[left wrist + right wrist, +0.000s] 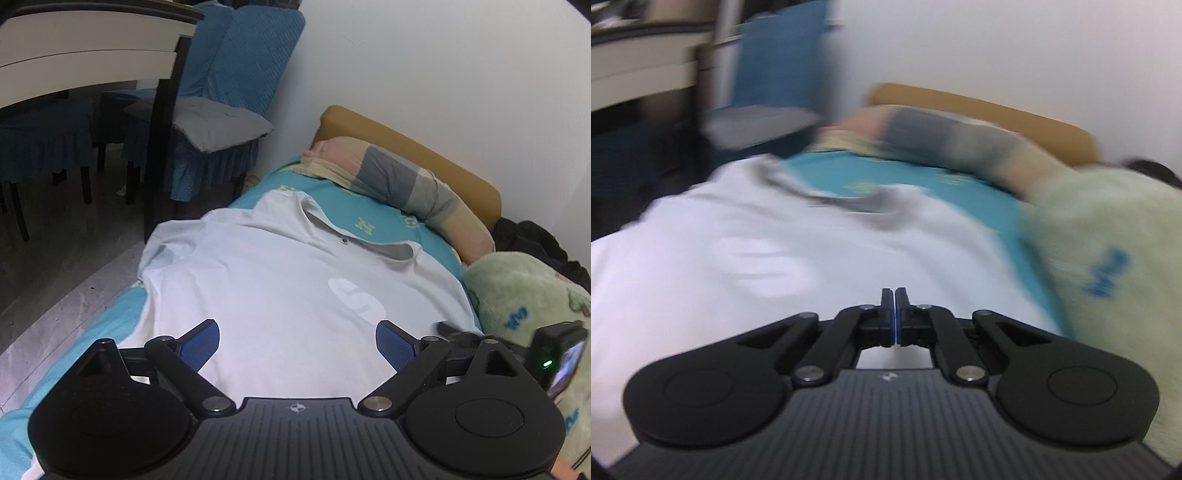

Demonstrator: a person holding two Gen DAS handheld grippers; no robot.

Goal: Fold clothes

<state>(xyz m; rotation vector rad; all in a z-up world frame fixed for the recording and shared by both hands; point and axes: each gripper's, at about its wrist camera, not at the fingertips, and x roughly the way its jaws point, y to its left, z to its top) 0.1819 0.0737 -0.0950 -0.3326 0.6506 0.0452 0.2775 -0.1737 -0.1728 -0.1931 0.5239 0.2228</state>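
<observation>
We held the left gripper point(297, 341) spread wide above the white t-shirt point(280, 280), which lay face up on the bed point(92, 332) ahead, its collar farthest from us. Our right gripper point(894, 314) was clenched, seemingly on nothing, over the shirt's right side.

A home bedroom: a bed point(110, 325) with pillow point(399, 181), fleece blanket point(524, 295), covered chairs point(221, 110) beside.

Pale white shirt point(266, 295) on teal sheet point(369, 206); green blanket point(524, 291).
</observation>
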